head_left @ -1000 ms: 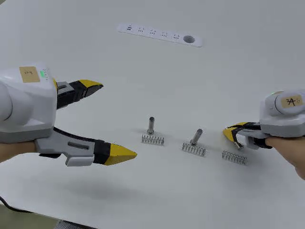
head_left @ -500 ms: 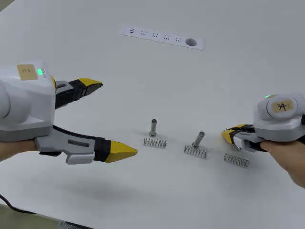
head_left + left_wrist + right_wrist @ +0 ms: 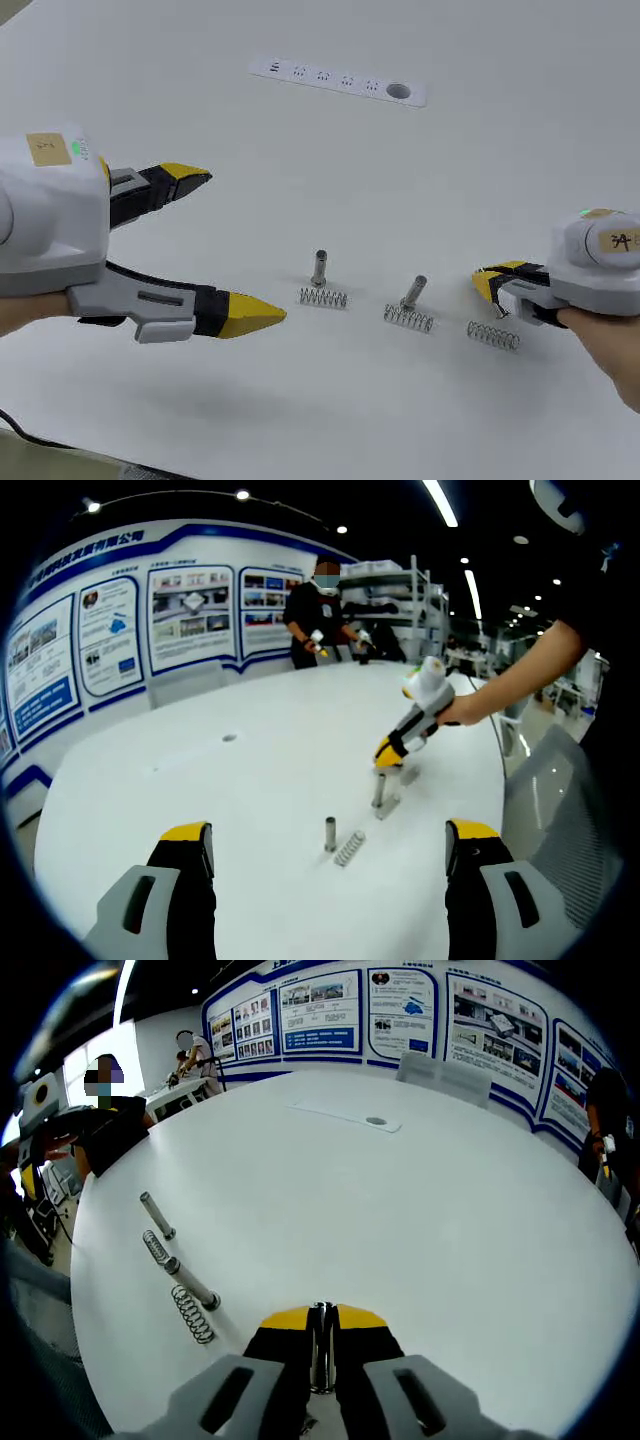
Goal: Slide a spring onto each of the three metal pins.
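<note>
Left hand-held gripper (image 3: 238, 247) hangs at the left of the head view, level and aimed to the right across the white counter (image 3: 420, 180). Its jaws are spread wide, with nothing between the yellow tips. A hand (image 3: 22, 312) grips it from behind.

The right hand-held gripper (image 3: 485, 282) comes in low from the right, with its tips aimed left toward the row of parts. Its jaws are pressed together on a held pin (image 3: 320, 1348), which in the right gripper view shows as a thin metal rod in the slit between the yellow pads. The right hand (image 3: 608, 342) holds it by the rear.

Between the two grippers, an upright pin (image 3: 319, 267) stands on the counter with the left spring (image 3: 322, 297) lying just in front of it. A leaning pin (image 3: 413, 291) tilts to the right beside the middle spring (image 3: 408, 319). The right spring (image 3: 493, 335) lies on the counter just below the right hand-held gripper's tips. All three springs lie bare on the surface, none on a pin. A power strip (image 3: 338, 78) lies at the far side of the counter.
</note>
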A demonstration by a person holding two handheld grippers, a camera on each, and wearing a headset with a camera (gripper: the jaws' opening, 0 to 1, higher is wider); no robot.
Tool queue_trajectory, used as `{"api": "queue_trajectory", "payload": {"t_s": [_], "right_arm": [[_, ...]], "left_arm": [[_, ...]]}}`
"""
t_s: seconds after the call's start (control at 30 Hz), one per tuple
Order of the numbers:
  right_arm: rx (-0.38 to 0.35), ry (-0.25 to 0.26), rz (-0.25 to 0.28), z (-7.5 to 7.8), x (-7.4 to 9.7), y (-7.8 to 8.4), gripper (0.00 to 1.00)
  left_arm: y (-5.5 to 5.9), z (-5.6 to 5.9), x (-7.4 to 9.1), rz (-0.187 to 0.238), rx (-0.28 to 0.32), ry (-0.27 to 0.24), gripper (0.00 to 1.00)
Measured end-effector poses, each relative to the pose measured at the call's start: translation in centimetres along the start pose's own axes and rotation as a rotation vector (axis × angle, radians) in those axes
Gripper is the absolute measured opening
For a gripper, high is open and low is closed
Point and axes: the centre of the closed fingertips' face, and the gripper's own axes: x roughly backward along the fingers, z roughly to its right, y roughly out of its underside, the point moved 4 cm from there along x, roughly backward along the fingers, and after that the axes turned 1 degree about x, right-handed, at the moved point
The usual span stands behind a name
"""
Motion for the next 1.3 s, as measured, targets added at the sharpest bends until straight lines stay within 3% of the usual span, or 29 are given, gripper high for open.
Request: {"api": "queue_trajectory", "payload": {"t_s": [0.67,1.17,1.3], "right_arm": [[-0.026,0.020,0.125,-0.1,2.6,-0.2,0.08],[-0.020,0.022,0.212,-0.4,4.1,0.6,0.08],[-0.056,0.024,0.239,-0.3,4.3,0.9,0.08]], "left_arm": [[-1.0,0.8,0.1,0.018,-0.008,0.014,0.98],[-1.6,1.5,0.2,0.023,-0.016,0.031,0.98],[-1.6,1.9,0.1,0.016,-0.020,0.042,0.98]]}}
